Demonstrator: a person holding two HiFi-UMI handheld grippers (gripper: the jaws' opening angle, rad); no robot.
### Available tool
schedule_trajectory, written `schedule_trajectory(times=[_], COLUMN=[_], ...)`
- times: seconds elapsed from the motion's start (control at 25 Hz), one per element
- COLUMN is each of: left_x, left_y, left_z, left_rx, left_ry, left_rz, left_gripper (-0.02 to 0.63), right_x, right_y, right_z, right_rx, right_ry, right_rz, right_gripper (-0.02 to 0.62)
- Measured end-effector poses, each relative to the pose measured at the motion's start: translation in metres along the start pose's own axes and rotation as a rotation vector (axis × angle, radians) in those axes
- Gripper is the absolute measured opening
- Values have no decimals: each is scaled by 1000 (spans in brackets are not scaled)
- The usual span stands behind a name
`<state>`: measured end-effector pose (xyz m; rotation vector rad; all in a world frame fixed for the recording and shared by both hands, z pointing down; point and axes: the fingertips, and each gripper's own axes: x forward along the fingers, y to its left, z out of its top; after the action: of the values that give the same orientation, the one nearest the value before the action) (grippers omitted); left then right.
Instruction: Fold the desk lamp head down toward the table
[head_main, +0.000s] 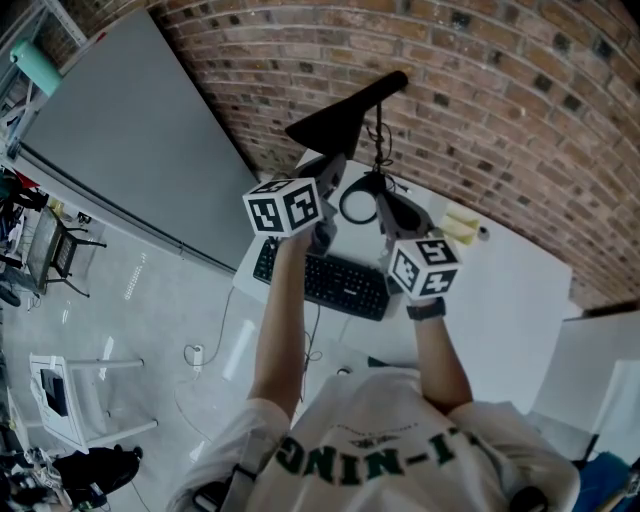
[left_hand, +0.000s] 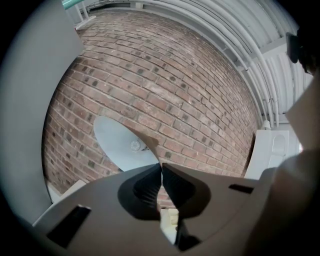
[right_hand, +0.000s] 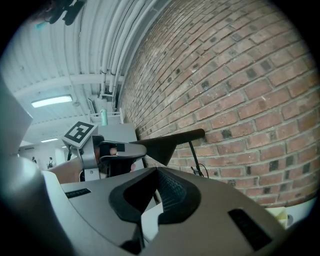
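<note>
The black lamp head (head_main: 340, 115) is standing raised on its thin stem (head_main: 379, 130) above the white surface (head_main: 510, 290), close to the brick wall (head_main: 480, 100), and the left gripper (head_main: 332, 165) is clamping its jaws on the head's wide rim. The only print showing is square black-and-white markers on the gripper cubes and green shirt lettering (head_main: 365, 450), too cut off to read. Both forearms are reaching forward nearly level, with the right gripper (head_main: 382, 203) keeping its jaws together, empty, beside the stem.

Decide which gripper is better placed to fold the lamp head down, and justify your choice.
Left. The left gripper is shut on the rim of the lamp head; the right gripper is closed on nothing, short of it.
</note>
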<state>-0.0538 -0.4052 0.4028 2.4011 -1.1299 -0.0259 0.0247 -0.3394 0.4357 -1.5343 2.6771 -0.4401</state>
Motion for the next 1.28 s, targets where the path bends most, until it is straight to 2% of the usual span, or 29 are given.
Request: schedule_trajectory(times=[1.28], left_x=[19], left_y=[24], left_z=[-55], left_rx=[-127], left_ry=[55], left_rz=[-41], left_gripper=[8], right_x=[16], right_y=[-9], right_z=[-27], right_rx=[20], right_ry=[59], right_rz=[-13], right_gripper=[2])
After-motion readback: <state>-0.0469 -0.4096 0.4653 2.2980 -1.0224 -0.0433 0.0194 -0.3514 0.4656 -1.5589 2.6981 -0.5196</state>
